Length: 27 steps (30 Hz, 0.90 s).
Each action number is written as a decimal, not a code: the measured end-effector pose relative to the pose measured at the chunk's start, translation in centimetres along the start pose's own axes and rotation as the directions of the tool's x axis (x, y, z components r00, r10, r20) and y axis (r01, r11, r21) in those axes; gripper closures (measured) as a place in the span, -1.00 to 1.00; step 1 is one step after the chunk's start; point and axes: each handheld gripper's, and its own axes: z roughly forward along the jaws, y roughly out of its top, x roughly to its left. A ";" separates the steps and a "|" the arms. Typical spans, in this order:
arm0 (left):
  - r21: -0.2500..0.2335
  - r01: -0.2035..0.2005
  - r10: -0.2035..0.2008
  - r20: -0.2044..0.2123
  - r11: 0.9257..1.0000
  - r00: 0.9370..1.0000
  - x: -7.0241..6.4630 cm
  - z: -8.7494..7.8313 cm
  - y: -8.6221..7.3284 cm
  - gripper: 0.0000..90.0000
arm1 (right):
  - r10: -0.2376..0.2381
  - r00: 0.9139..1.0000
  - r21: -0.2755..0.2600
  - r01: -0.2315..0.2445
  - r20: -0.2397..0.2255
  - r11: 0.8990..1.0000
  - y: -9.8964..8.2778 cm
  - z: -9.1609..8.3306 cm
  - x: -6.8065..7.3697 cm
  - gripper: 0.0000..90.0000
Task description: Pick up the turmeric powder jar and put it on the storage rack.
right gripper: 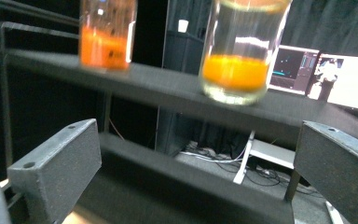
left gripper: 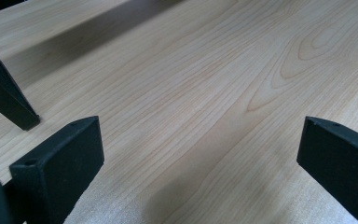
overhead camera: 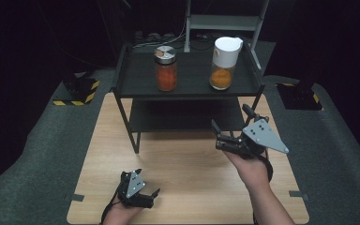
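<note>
A black two-tier shelf [overhead camera: 192, 89] stands at the far side of the wooden table [overhead camera: 183, 187]. Its top tier holds a metal-lidded jar of red-orange contents [overhead camera: 166, 68] [right gripper: 106, 35] and a white-lidded jar of yellow-orange contents [overhead camera: 224, 63] [right gripper: 237, 56]. My right gripper [overhead camera: 229, 118] [right gripper: 200, 158] is open, raised in front of the shelf's right side and pointing up toward the white-lidded jar, with nothing between its jaws. Low over the table's near left, my left gripper [overhead camera: 147, 182] [left gripper: 200, 154] is open and holds nothing.
A shelf leg [left gripper: 9, 102] meets the table left of my left gripper. Yellow-and-black striped bases [overhead camera: 77, 91] [overhead camera: 300, 96] sit on the grey floor beside the table. A white frame [overhead camera: 225, 21] and cables stand behind the shelf, with a lit monitor [right gripper: 291, 63] beyond.
</note>
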 end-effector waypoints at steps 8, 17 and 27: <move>-0.010 0.004 -0.004 -0.002 1.000 1.000 0.0 -0.1 -0.2 -0.98 | -0.015 1.000 0.067 0.016 -0.024 0.998 -3.5 -2.3 0.5 -1.00; -0.015 -0.012 0.011 -0.008 1.000 1.000 -0.3 -0.1 -0.3 -0.98 | -0.016 1.000 0.214 0.021 -0.026 0.977 -7.9 -3.8 1.1 -1.00; -0.013 -0.025 0.025 -0.009 1.000 1.000 -0.5 -0.3 -0.3 -0.98 | -0.017 1.000 0.326 0.023 -0.019 0.945 -11.4 -4.4 1.4 -0.98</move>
